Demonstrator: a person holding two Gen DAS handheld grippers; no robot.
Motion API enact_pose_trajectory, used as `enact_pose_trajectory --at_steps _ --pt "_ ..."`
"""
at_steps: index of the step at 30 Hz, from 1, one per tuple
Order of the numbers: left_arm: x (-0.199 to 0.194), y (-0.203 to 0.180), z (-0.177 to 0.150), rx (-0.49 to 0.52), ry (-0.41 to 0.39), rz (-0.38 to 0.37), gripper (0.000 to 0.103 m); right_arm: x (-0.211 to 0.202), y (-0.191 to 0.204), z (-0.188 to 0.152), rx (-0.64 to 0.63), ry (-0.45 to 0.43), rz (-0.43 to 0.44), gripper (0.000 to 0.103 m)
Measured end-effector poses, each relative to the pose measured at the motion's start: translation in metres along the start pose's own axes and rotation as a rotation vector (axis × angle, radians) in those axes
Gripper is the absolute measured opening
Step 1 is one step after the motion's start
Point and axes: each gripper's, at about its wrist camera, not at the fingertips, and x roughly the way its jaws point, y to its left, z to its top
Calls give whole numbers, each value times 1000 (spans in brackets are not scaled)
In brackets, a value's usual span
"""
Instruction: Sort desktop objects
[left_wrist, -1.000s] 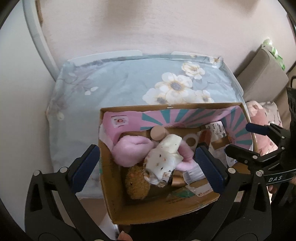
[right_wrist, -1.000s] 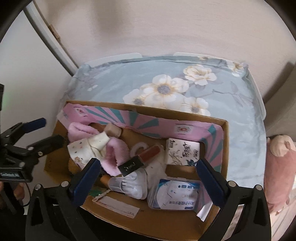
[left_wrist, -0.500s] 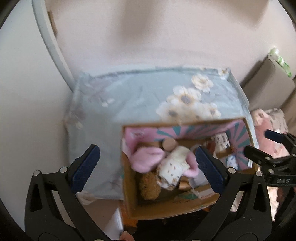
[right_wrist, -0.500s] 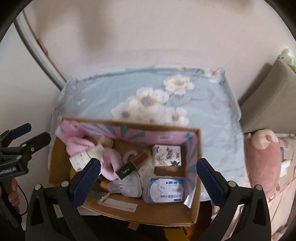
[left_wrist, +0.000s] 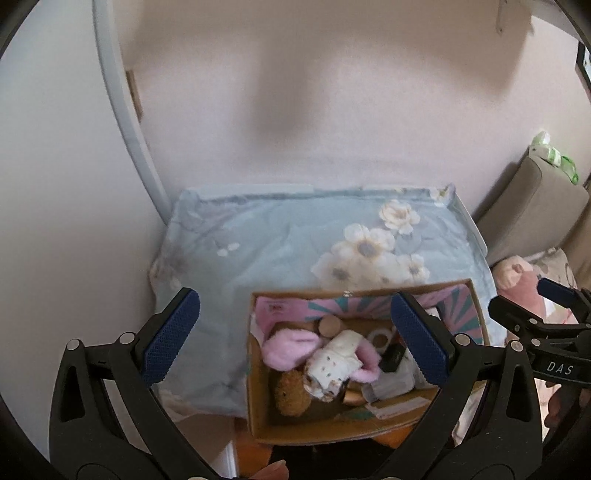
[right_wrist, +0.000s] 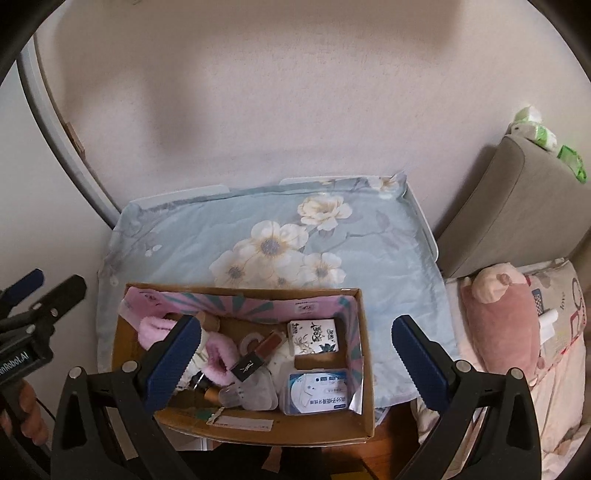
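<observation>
A cardboard box (right_wrist: 364, 373) with a pink and teal lining sits at the near edge of a table under a blue floral cloth (right_wrist: 388, 251). Inside lie pink fluffy items (left_wrist: 288, 349), a brown plush (left_wrist: 291, 393), a spotted white cloth (left_wrist: 338, 363), a tape roll (right_wrist: 250, 340), a dark lipstick case (right_wrist: 255, 356), a white patterned packet (right_wrist: 314, 336) and a blue-white pack (right_wrist: 317, 393). My left gripper (left_wrist: 295, 339) hangs open high above the box's left side, empty. Empty too, my right gripper (right_wrist: 291, 356) stands open above the box.
A wall rises behind the table. A grey sofa arm (right_wrist: 517, 206) with green packets (right_wrist: 543, 136) stands to the right, with a pink plush toy (right_wrist: 498, 325) on bedding below it. A white curved pipe (left_wrist: 125, 110) runs down the left wall.
Both grippers have pulled up and back from the box, so the box looks smaller and more wall shows. Both stay open and empty.
</observation>
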Motion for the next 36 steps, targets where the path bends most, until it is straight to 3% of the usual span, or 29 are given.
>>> enact_pose_trajectory --at_steps 16,36 --pt "-23 3 14 -23 -31 36 103 -21 8 3 -8 -50 -41 103" --pt "-23 -2 20 -31 -47 65 103 -18 9 13 -16 -67 -44 103"
